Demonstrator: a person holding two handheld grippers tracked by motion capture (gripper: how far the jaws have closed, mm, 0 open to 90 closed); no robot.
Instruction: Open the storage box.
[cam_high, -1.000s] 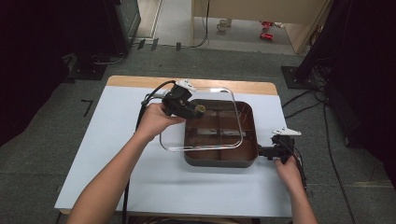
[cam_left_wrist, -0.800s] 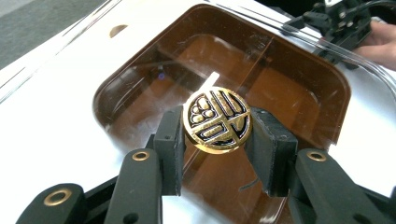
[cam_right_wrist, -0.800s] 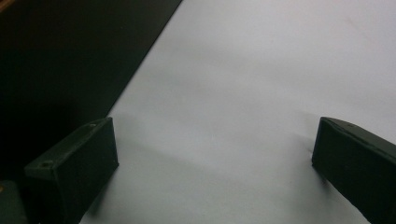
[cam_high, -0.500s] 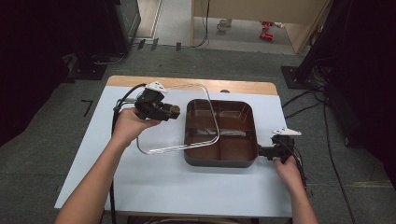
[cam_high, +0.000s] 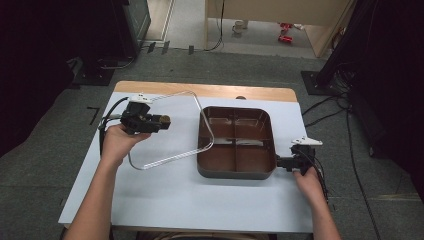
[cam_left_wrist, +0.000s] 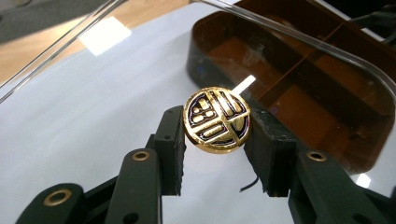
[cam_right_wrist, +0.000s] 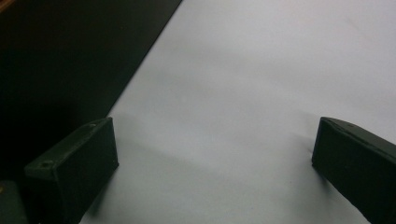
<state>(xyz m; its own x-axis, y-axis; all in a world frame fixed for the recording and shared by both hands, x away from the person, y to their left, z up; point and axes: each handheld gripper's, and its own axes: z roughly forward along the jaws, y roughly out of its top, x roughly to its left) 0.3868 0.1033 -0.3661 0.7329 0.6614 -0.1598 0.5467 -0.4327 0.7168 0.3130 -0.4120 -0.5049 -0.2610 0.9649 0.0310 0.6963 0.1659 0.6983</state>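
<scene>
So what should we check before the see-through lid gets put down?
1. Left claw shut on the gold knob of the clear lid: ok.
2. Lid off the brown tray: not ok, its right edge overlaps the tray's left side.
3. Bare white table under the lid to set it on: ok.
4. Right claw open, nothing between its jaws: ok.
5. Right claw pressing on the tray to steady it: cannot tell.

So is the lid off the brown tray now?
Off: the clear lid, held by its gold knob, overlaps just the tray left edge.
</scene>
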